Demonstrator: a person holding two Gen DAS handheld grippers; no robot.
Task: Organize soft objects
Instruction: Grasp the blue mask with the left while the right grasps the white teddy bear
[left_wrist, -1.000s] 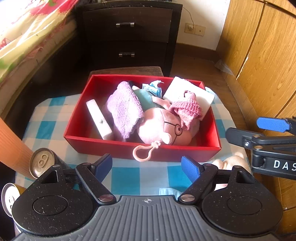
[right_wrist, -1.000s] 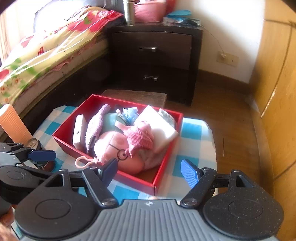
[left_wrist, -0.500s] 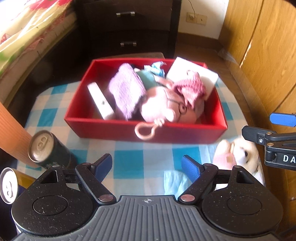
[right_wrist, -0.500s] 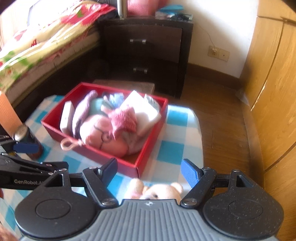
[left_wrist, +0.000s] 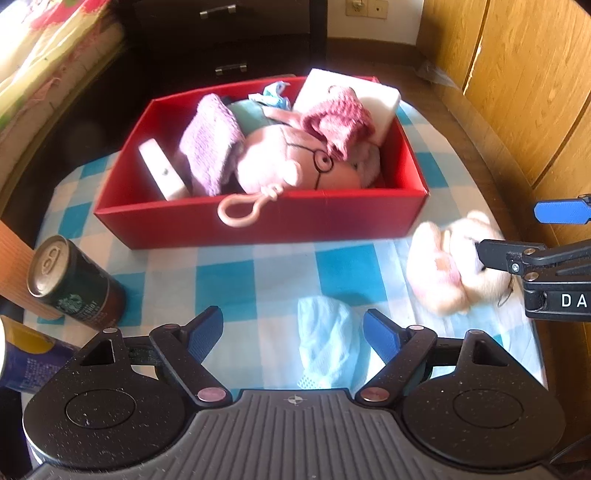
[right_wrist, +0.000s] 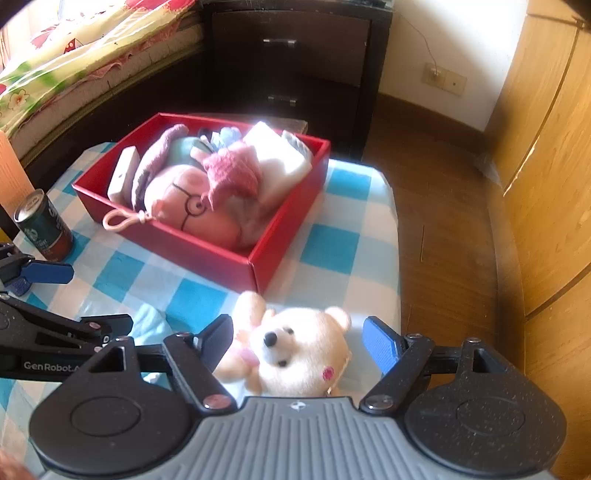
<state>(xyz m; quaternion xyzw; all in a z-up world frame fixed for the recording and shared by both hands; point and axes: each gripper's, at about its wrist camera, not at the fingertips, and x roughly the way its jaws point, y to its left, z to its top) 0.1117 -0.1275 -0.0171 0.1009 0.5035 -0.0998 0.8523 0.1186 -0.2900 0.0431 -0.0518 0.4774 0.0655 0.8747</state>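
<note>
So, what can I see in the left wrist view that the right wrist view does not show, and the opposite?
Only the left wrist view shows a yellow and blue can at its left edge, and the whole crumpled pale blue cloth lying between the open left gripper.

Only the right wrist view shows the cream teddy bear's face, with the bear between the open right gripper, whose pads do not press it.

Both show the red box full of soft toys, the dark green can, the checked tablecloth and the dark nightstand.
</note>
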